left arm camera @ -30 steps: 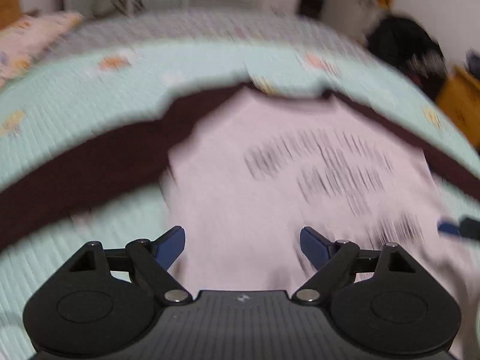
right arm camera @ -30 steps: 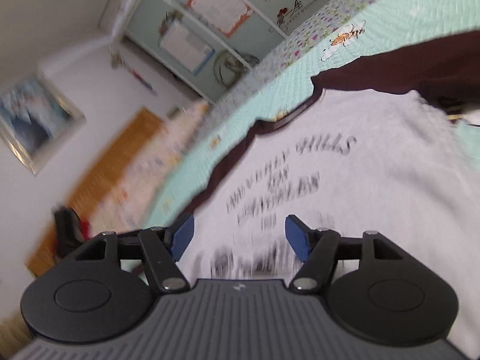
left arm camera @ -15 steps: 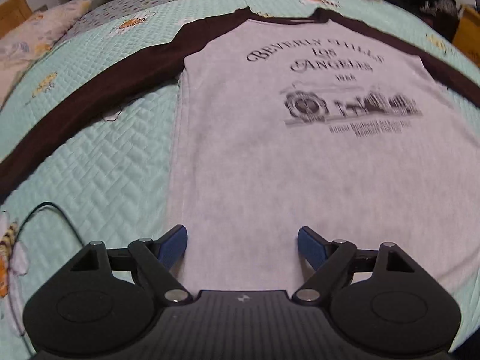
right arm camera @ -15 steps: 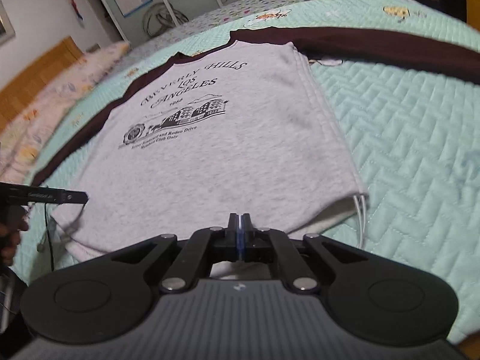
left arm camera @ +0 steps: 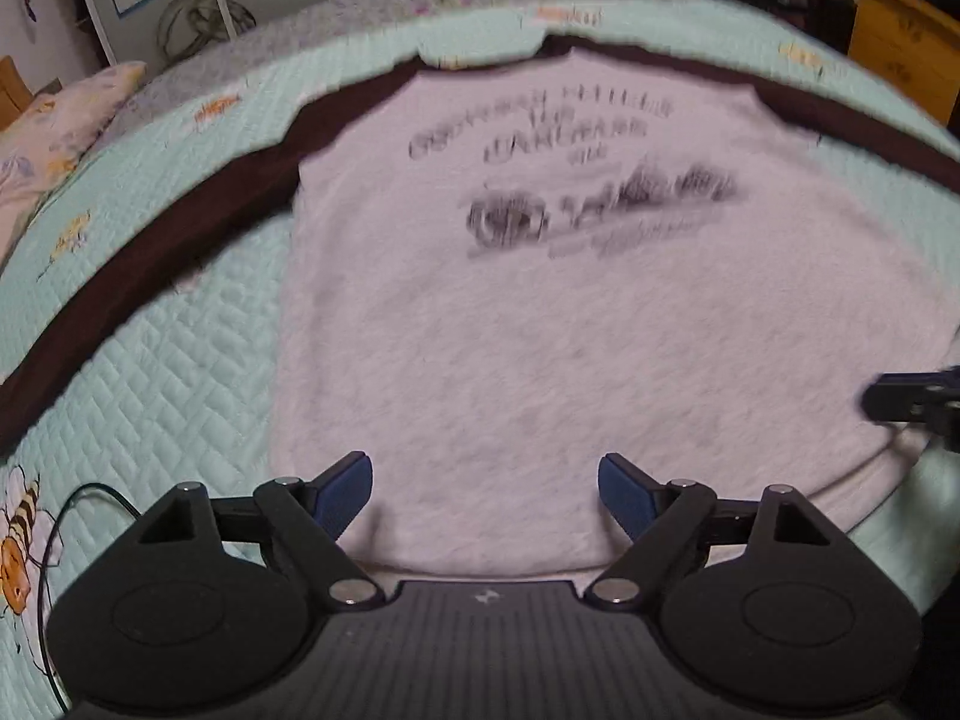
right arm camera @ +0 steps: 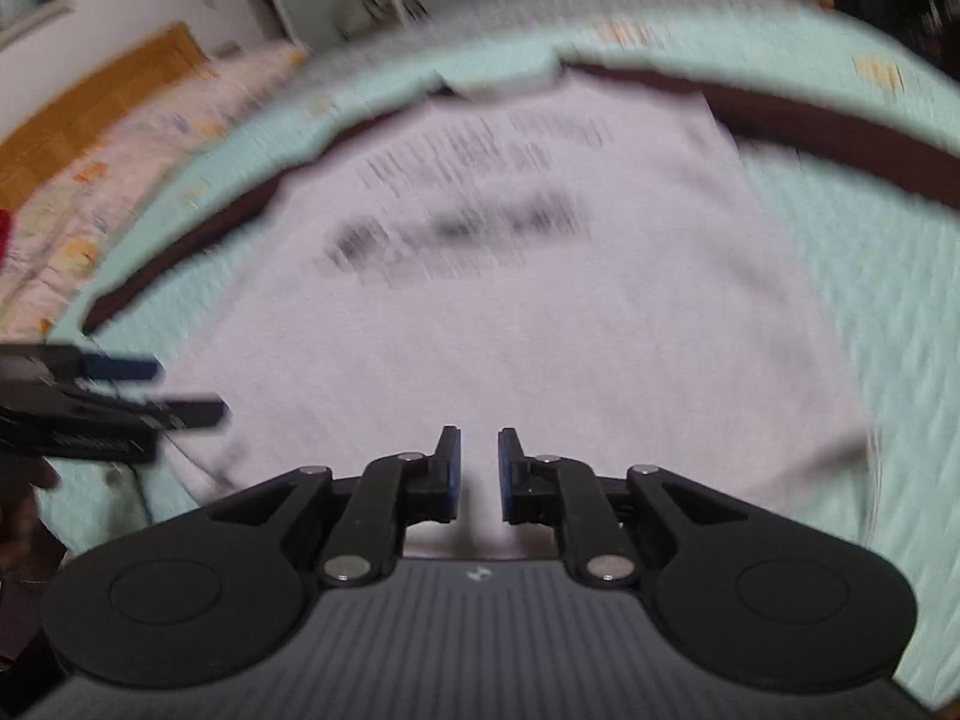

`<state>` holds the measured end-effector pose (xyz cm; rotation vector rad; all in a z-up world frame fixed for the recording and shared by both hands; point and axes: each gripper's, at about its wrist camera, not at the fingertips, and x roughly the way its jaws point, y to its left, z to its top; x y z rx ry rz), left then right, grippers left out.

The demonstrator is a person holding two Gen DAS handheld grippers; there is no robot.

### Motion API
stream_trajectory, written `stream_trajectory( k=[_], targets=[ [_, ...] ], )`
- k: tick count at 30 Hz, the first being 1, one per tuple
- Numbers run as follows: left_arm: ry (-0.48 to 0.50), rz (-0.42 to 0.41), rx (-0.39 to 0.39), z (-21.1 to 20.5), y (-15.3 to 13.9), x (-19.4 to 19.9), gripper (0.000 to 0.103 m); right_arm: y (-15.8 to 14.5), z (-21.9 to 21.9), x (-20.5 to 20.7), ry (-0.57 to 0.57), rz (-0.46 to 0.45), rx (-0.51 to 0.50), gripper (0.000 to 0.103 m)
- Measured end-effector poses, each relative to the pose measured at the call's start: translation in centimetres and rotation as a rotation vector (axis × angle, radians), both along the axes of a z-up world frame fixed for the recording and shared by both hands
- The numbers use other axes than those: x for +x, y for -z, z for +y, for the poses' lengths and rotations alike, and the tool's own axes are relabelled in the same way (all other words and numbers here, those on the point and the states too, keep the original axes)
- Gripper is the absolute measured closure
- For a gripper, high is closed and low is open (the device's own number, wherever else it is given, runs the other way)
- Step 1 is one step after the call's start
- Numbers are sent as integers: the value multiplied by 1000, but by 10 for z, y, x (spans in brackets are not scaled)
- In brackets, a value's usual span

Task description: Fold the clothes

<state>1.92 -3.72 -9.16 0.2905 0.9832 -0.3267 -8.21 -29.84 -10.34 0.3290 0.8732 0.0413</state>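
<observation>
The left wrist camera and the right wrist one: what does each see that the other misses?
Only the left view shows a bee print on the quilt and a thin black cable. Only the right view shows an orange wooden headboard. Both show the grey sweatshirt with dark brown sleeves on the mint quilted bedspread, the wide-open left gripper and the slightly parted right gripper.

Dim indoor light, motion blur, fisheye warping
</observation>
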Motion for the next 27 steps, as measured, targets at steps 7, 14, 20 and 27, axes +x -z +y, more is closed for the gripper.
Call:
stream_trajectory(
  k=[7,14,20,27],
  targets=[
    [-4,33,-21,10,10,2,16,-2,-22,-30,23,12,45,88],
    [-2,34,-9,8,9,1,17,-29,7,-14,-17,-62,-30,80],
    [-9,52,-28,12,8,4,17,-5,23,2,-66,24,-18,65],
    [-8,53,-17,10,9,4,17,-9,9,-23,-71,7,-11,65]
  ],
)
